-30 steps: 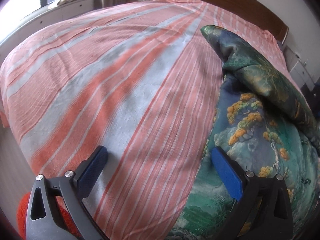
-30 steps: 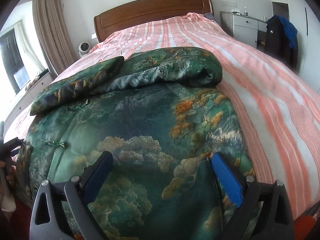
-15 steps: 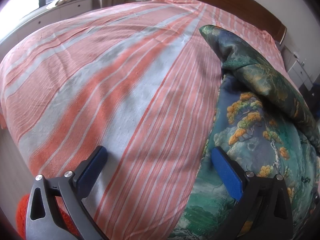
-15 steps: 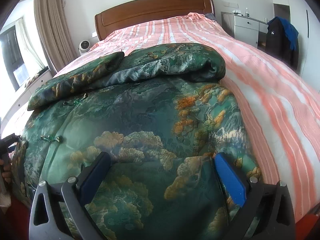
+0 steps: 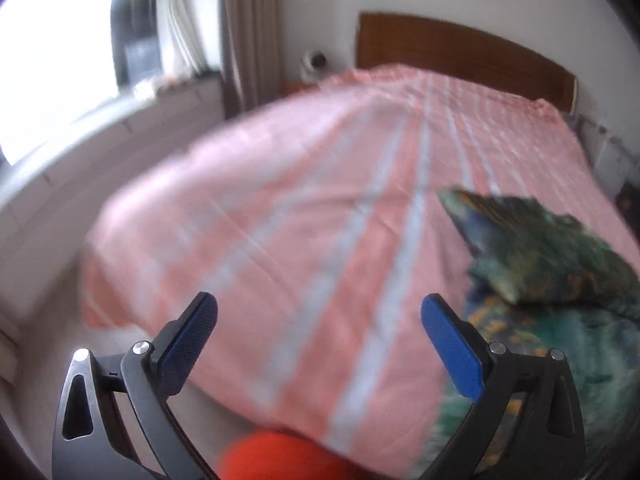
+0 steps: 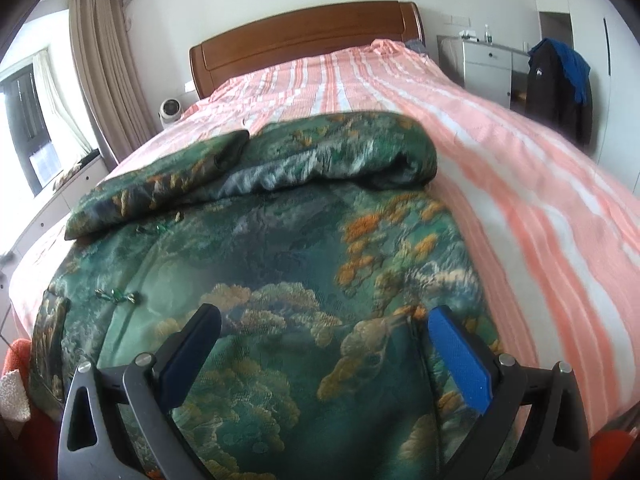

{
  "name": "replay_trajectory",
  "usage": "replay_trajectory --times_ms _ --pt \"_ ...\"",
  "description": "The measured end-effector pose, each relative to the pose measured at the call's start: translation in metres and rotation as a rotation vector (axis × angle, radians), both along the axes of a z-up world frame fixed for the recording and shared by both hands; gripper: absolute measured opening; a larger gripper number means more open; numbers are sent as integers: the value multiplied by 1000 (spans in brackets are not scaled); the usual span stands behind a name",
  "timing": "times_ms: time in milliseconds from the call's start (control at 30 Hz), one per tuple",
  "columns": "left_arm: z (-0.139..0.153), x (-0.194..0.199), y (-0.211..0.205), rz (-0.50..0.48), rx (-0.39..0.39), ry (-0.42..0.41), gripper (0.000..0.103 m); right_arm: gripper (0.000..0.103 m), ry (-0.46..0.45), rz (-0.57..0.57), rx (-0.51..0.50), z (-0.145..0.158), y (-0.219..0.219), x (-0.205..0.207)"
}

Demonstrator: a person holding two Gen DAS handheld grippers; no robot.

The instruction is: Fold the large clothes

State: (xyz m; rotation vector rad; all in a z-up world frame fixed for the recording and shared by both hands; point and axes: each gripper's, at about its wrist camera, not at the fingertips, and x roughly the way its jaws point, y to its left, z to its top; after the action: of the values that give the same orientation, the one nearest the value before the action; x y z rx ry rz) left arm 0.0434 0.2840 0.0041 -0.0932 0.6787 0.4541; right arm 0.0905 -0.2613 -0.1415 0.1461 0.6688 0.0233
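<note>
Pulled back and lifted off the pink striped bed, left hand-held gripper spread and empty, green patterned garment at its 3 o'clock, right hand-held gripper spread above it, next fold likely.

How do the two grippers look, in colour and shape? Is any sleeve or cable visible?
Both the left gripper and the right gripper look alike: dark grey frames with triangular cut-outs and silver round bolts, each carrying two flat fingers with textured blue pads. No cable or marking shows. No sleeve can be made out.
</note>
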Motion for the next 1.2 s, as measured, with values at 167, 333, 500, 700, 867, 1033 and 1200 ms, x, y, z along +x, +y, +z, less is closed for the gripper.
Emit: replay_trajectory --times_ms 167,333,500,700,867,1033,1200 --pt "81 -27 15 92 599 111 103 102 -51 73 -66 48 -26 -3" --pt "55 -39 15 -78 276 161 103 102 60 120 -169 80 -74 -12" --pt "-81 -12 -39 -350 -263 280 101 102 324 186 -43 48 -106 -38" --pt "-142 7 -118 -627 -242 465 94 102 500 259 78 2 -102 -61" --pt "-164 21 -121 -594 -255 594 100 102 550 321 126 -22 -79 -56" --pt "-180 24 -123 -615 -311 682 100 102 610 332 117 -40 -63 -47" --pt "-199 8 -131 -639 -430 792 79 55 687 368 47 -52 -50 -45"
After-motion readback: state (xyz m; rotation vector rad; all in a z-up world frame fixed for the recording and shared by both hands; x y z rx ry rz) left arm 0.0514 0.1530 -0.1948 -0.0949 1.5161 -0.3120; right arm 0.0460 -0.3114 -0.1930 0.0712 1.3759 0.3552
